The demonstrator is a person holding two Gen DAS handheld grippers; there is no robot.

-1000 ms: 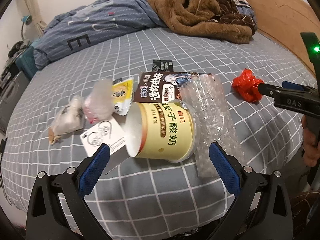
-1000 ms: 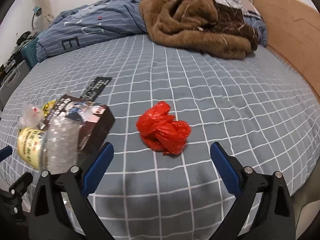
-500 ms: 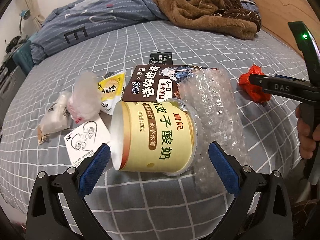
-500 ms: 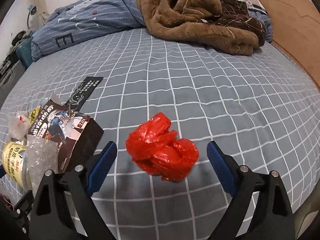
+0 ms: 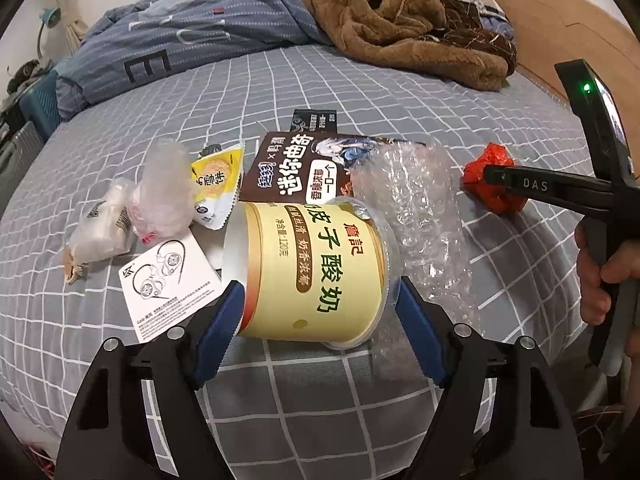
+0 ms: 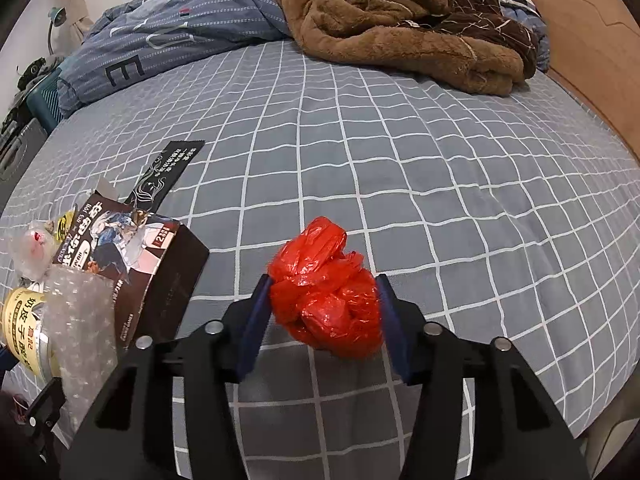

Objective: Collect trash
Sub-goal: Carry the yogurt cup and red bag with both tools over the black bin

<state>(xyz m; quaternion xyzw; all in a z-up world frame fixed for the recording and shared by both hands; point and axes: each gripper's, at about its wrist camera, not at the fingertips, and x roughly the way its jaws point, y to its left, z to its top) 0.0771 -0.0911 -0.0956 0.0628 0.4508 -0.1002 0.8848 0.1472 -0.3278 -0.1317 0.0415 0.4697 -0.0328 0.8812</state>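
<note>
Trash lies on a grey checked bed. My left gripper [image 5: 318, 312] is shut on a yellow yogurt cup [image 5: 316, 268] lying on its side, pads on both ends. My right gripper [image 6: 324, 312] is shut on a crumpled red plastic bag [image 6: 326, 296], also seen in the left wrist view [image 5: 490, 182]. Around the cup lie bubble wrap [image 5: 420, 208], a dark brown carton [image 5: 296, 168], a yellow snack wrapper [image 5: 218, 184], clear plastic bags [image 5: 164, 192] and a white earphone card [image 5: 168, 280].
A brown blanket [image 6: 400, 20] and a blue striped duvet [image 6: 172, 32] are piled at the far side of the bed. A black paper strip [image 6: 166, 172] lies beyond the carton. A wooden headboard [image 6: 592, 52] runs along the right.
Both grippers moved forward and closed: the left around the yogurt cup, the right around the red bag. Both were wide open before.
</note>
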